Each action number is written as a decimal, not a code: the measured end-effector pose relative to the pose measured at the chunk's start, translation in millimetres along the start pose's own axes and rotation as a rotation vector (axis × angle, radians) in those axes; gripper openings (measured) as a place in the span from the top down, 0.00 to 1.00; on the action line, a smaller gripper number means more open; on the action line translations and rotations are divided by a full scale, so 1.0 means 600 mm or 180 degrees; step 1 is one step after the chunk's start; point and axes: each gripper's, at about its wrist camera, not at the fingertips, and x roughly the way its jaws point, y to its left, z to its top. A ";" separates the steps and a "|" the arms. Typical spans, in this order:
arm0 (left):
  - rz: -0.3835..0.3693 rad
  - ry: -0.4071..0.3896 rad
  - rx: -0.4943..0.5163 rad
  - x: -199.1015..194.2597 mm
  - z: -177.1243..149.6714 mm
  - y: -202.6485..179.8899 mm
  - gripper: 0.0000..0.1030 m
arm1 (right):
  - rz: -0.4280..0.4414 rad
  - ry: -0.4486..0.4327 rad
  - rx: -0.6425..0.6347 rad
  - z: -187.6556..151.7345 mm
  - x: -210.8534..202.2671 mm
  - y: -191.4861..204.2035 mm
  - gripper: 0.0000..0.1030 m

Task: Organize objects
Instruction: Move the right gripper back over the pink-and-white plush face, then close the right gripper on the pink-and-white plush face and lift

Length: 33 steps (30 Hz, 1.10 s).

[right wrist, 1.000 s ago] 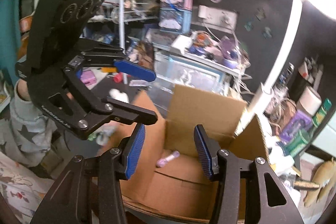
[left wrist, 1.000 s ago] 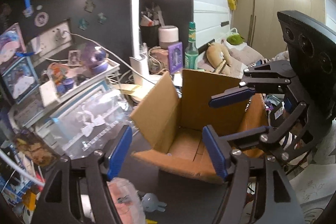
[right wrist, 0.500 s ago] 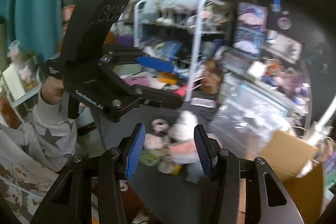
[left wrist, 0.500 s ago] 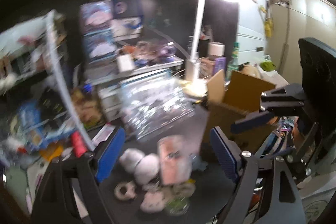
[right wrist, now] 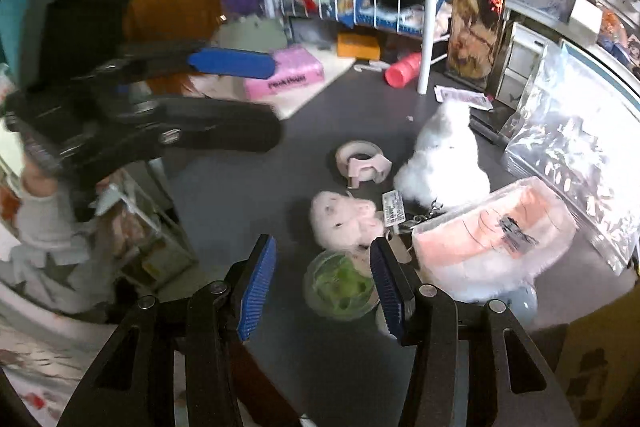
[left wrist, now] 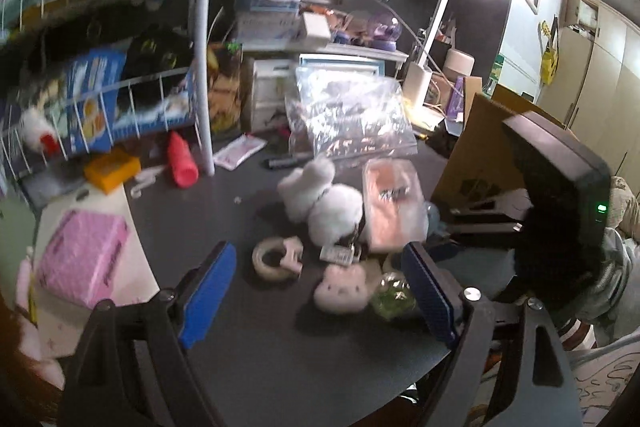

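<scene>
Both claws spread wide, nothing between the blue pads. Left claw (left wrist: 318,297) hovering over the dark grey worktop (left wrist: 248,359); right claw (right wrist: 320,281) low above the same surface, just short of a clear round capsule with green filling (right wrist: 340,285).

Seen from the right wrist, clustered around the frame centre:
- small pale pink plush face (right wrist: 342,217) at 12 o'clock from the capsule, touching or nearly touching it
- white ring-shaped tape dispenser (right wrist: 362,163) at 12 o'clock from the pink plush, a little apart
- fluffy white plush animal (right wrist: 444,155) at 3 o'clock from the dispenser, with a small printed tag (right wrist: 394,209) lying at its lower edge
- peach-coloured soft item in a clear plastic wrapper (right wrist: 496,227) at 3 o'clock from the pink plush
- crinkled transparent zip bag (right wrist: 572,163) at 1 o'clock from the wrapper, leaning against the clutter behind

Seen from the left wrist, same group between the pads: tape dispenser (left wrist: 276,259), pink plush face (left wrist: 342,287), capsule (left wrist: 394,297), white plush (left wrist: 324,195), wrapped peach item (left wrist: 394,203). Brown cardboard box (left wrist: 480,143) at 2 o'clock from the pile, partly hidden by the right claw's black body. Red plastic cylinder (left wrist: 182,165) lying at 10 o'clock by the white wire rack post (left wrist: 206,67). Pink rectangular packet (left wrist: 82,255) at 9 o'clock, off the dark surface on a pale sheet.
</scene>
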 end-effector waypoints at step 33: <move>-0.0619 0.0139 -0.0188 0.017 0.003 0.008 0.25 | -0.0321 -0.0237 -0.0682 0.050 -0.020 0.044 0.61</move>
